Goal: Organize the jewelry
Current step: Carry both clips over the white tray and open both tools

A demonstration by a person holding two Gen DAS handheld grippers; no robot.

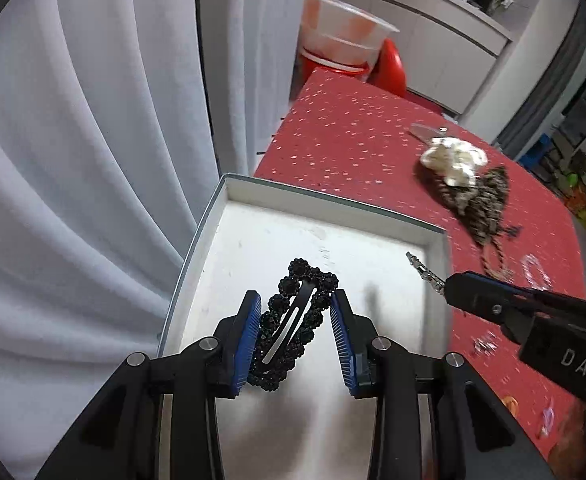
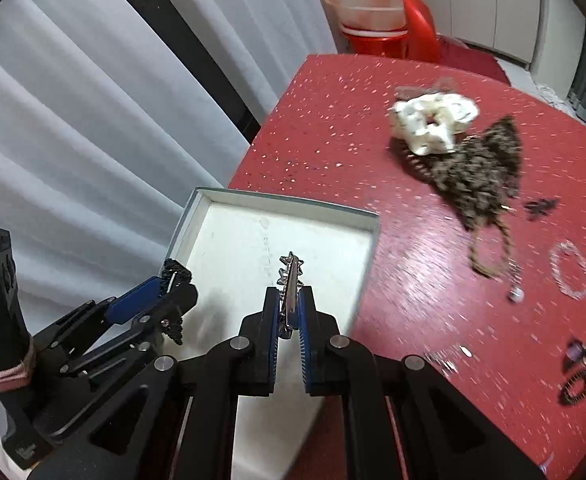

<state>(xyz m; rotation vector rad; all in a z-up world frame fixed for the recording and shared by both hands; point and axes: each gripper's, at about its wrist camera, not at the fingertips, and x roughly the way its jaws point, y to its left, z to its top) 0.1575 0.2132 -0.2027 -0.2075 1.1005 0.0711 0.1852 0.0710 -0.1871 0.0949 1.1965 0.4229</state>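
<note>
We cannot make out the small items scattered on the red table (image 2: pixel 373 208): the pale bracelet-like loop (image 2: pixel 573 274) and the dark pieces (image 2: pixel 577 376) near the right edge are smeared by blur. The brown patterned fabric (image 2: pixel 481 176) under the white scrunchie (image 2: pixel 433 122) is too blurred to name. The black beaded hair clip (image 2: pixel 177 276) shows only its ends past the left gripper (image 1: pixel 295 334). Both gripper bodies are cut off by the bottom edge.
</note>
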